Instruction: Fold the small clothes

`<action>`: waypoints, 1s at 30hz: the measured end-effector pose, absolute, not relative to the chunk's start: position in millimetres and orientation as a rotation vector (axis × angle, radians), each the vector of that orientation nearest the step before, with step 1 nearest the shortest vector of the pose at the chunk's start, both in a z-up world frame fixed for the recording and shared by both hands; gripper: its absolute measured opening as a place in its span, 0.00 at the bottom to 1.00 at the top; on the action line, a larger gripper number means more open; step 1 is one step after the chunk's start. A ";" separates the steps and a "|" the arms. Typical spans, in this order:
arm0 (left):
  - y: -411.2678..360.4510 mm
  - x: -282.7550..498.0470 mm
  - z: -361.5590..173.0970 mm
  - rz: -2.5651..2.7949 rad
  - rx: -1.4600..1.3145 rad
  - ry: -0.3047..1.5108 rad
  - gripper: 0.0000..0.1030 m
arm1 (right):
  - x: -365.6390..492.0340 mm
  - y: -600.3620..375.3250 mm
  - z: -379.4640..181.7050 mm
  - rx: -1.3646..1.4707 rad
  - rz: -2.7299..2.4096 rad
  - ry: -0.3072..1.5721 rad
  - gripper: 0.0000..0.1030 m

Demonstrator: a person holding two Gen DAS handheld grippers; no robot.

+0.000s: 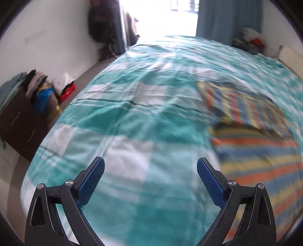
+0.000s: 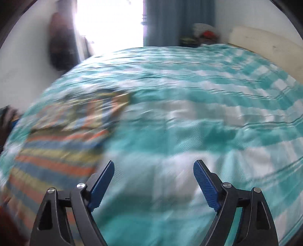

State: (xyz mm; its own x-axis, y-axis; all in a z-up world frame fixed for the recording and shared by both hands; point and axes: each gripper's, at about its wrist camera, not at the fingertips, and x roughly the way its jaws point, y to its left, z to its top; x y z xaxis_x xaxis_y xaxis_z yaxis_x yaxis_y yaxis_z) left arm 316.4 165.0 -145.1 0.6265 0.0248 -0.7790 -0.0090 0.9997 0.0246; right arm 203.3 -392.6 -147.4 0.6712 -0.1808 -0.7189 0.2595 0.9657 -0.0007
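A bed (image 1: 144,106) fills both views, covered with a teal and white checked spread that is lightly wrinkled. Both pictures are blurred.

On the bed lies a striped garment (image 1: 251,143) in bands of orange, blue and yellow. In the left wrist view it lies toward the right side of the bed, with one part folded over on top of the rest. In the right wrist view the same striped garment (image 2: 56,143) lies toward the left side, running down to the near edge of the bed.

The left gripper (image 1: 150,166) hovers above the bedspread, its blue-padded fingers spread wide apart and holding nothing; the garment is just to its right. The right gripper (image 2: 153,169) also has its fingers spread apart and empty, above bare bedspread, with the garment just to its left.

Beyond the far edge of the bed hang blue curtains (image 1: 227,17) beside a bright window (image 1: 166,17). A dark cabinet (image 1: 19,124) piled with clothes stands off the bed's left side.
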 end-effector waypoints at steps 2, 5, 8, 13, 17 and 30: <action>161.7 342.7 -159.0 0.017 0.015 0.899 0.96 | 226.9 -417.0 -157.1 0.134 -0.297 0.816 0.83; 153.7 375.4 -197.9 0.002 0.057 0.978 1.00 | 255.6 -447.1 -180.9 0.142 -0.362 0.860 0.92; 159.2 385.3 -226.2 -0.042 0.019 0.996 1.00 | 271.8 -470.3 -234.6 0.213 -0.344 0.987 1.00; 163.9 380.9 -223.6 -0.049 -0.003 0.995 1.00 | 266.6 -468.2 -231.1 0.185 -0.360 0.948 1.00; 164.3 378.6 -223.3 -0.047 0.000 0.997 1.00 | 265.9 -472.7 -230.5 0.197 -0.353 0.951 1.00; 164.3 378.4 -223.0 -0.046 0.001 0.997 1.00 | 266.9 -470.4 -230.4 0.192 -0.353 0.953 1.00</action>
